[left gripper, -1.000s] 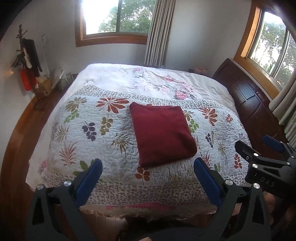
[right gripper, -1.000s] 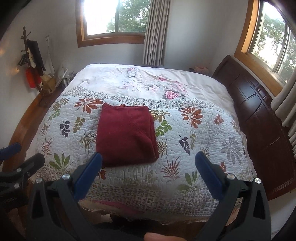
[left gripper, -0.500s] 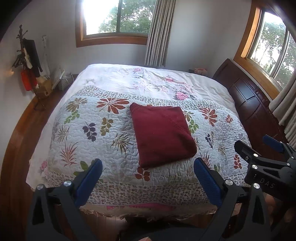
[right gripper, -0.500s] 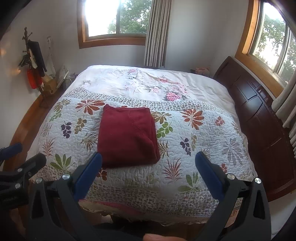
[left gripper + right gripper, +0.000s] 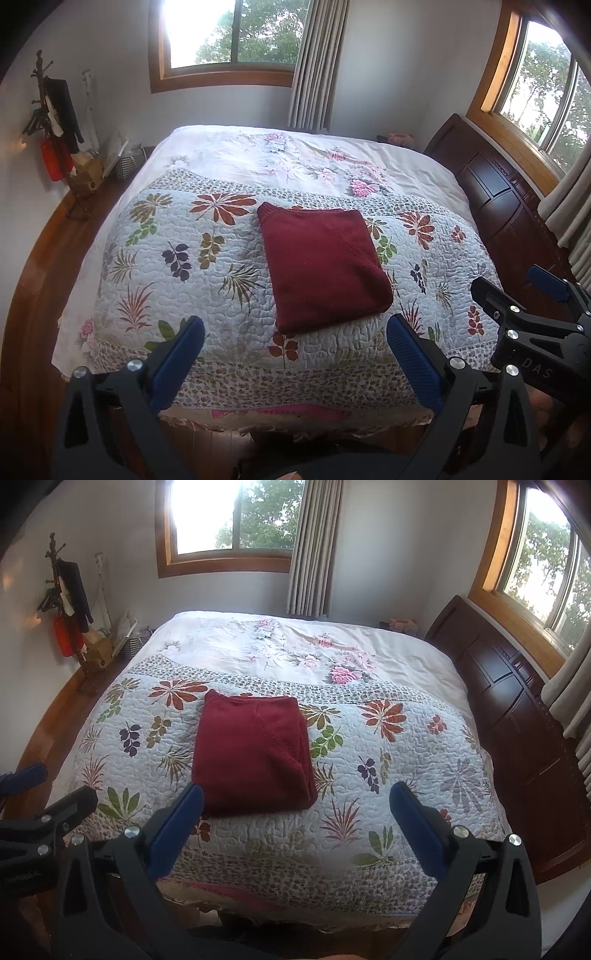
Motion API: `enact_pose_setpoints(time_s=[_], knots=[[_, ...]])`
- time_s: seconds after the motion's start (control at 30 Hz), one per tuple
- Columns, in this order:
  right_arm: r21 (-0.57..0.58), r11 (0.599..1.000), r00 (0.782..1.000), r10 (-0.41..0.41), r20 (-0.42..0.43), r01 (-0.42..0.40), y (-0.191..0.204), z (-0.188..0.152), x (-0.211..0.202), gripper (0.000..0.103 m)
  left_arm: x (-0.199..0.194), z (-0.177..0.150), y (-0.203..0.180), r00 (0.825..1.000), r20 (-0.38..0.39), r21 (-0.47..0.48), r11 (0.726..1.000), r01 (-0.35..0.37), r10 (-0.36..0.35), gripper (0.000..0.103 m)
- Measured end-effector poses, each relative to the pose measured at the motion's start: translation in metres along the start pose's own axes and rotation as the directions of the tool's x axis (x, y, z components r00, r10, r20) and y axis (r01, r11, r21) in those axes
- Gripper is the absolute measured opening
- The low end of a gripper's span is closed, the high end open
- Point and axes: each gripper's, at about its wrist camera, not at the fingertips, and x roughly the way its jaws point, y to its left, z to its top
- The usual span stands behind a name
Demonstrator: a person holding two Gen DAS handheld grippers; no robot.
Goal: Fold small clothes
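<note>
Nearby, blurry clutter (image 5: 88, 162) apparently flanks the quilt (image 5: 177, 295) bearing the folded red garment (image 5: 321, 266).

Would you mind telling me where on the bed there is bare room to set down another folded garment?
The quilt is bare to the right of the folded red garment, out to the headboard side, and narrower on its left. The pale sheet beyond, toward the window, is bare too. Only the floor corner by the coat stand is crowded.
</note>
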Motion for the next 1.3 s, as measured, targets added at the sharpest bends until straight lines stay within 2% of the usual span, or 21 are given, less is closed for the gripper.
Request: enact_pose_setpoints(time_s=[1.3], knots=[[-0.006, 1.0, 1.0, 0.011, -0.005, -0.011, 0.0003, 0.0015, 0.003, 0.1, 0.0083, 0.0049, 0.0025, 1.0, -0.012, 0.006, 1.0, -0.007, 0.007, 0.099]])
